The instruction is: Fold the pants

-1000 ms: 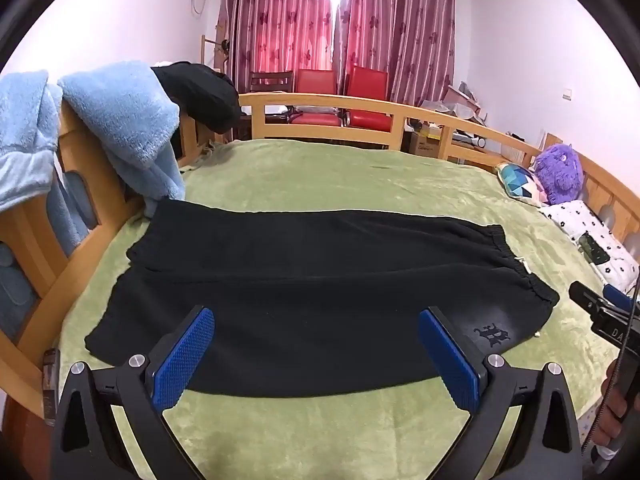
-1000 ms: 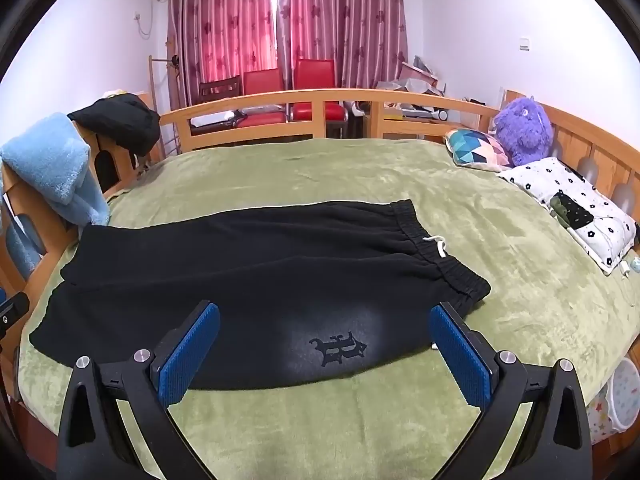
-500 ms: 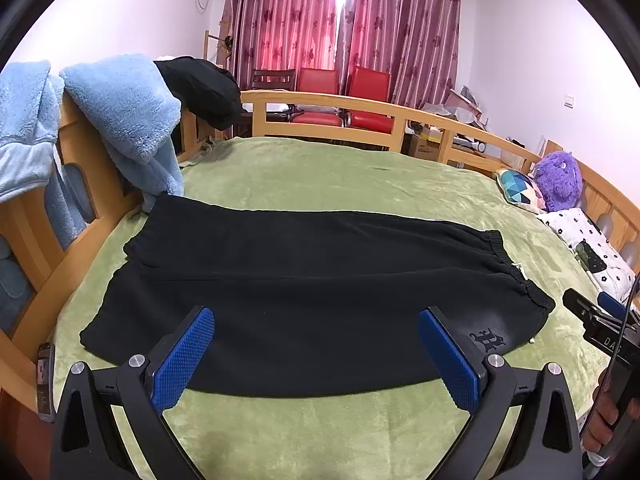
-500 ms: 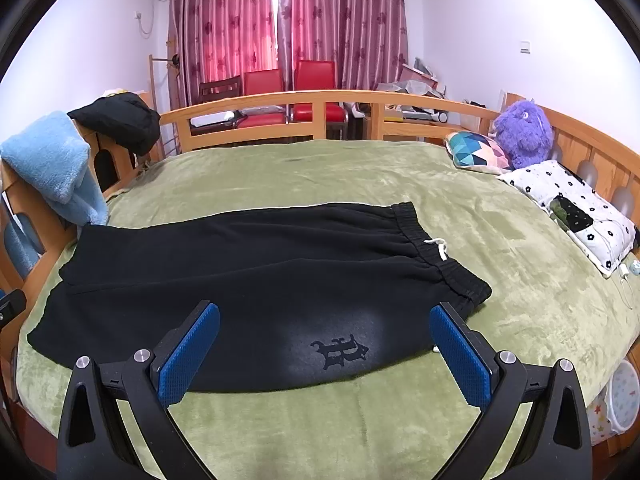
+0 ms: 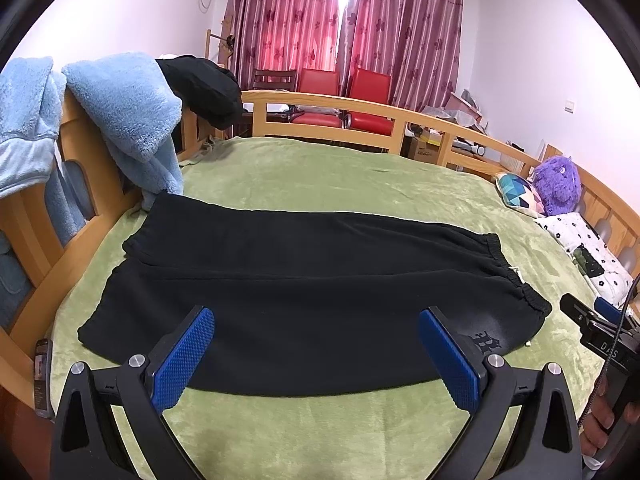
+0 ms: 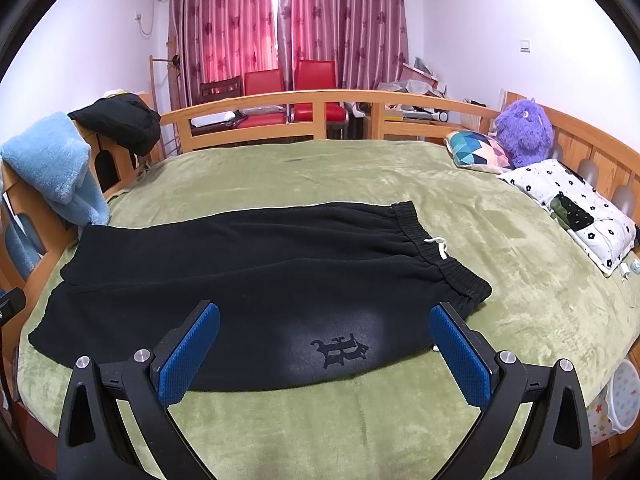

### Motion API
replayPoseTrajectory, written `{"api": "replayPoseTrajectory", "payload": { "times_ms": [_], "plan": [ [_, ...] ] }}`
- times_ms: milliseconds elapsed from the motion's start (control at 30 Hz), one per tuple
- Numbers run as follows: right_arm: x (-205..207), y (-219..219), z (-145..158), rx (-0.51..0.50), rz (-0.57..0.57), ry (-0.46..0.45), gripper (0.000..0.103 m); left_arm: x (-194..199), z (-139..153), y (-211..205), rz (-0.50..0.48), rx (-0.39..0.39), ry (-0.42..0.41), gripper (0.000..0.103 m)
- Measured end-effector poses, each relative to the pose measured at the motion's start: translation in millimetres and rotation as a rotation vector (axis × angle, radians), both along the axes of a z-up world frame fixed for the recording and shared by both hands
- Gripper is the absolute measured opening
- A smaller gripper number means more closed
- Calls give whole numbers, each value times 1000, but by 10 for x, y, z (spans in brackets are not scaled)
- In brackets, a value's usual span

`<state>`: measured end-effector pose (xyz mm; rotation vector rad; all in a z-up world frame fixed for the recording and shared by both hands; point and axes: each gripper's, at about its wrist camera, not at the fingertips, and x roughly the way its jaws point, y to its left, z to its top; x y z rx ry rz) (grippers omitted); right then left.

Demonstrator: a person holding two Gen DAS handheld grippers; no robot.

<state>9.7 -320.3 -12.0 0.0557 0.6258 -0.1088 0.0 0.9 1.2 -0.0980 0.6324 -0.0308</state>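
Black pants (image 5: 304,280) (image 6: 256,272) lie flat across the green bed cover, folded lengthwise, leg ends to the left and elastic waistband to the right. A dark logo (image 6: 340,350) sits near the waist, and a white drawstring (image 6: 438,245) pokes out of the band. My left gripper (image 5: 316,354) hovers open above the near edge of the pants, nothing between its blue pads. Over the logo end, my right gripper (image 6: 325,354) is open and empty too. The right gripper's body (image 5: 600,344), held by a hand, shows at the left wrist view's right edge.
A wooden rail (image 6: 320,100) rings the bed. Blue fleece (image 5: 124,120) and a dark garment (image 5: 204,84) hang on the left rail. A patterned cushion (image 6: 476,152), purple plush (image 6: 524,130) and floral pillow (image 6: 576,204) lie at right. Red chairs stand behind; a phone (image 5: 42,376) sits on the left frame.
Both grippers have drawn back and risen slightly, so the pants sit a little farther off in each view. The pants have not moved. Both stay open.
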Motion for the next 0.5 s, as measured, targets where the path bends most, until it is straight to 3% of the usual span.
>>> {"api": "replayPoseTrajectory", "payload": {
  "times_ms": [500],
  "plan": [
    [-22, 83, -69, -3, 21, -4, 103, -28, 14, 94, 17, -24, -3, 103]
  ]
}}
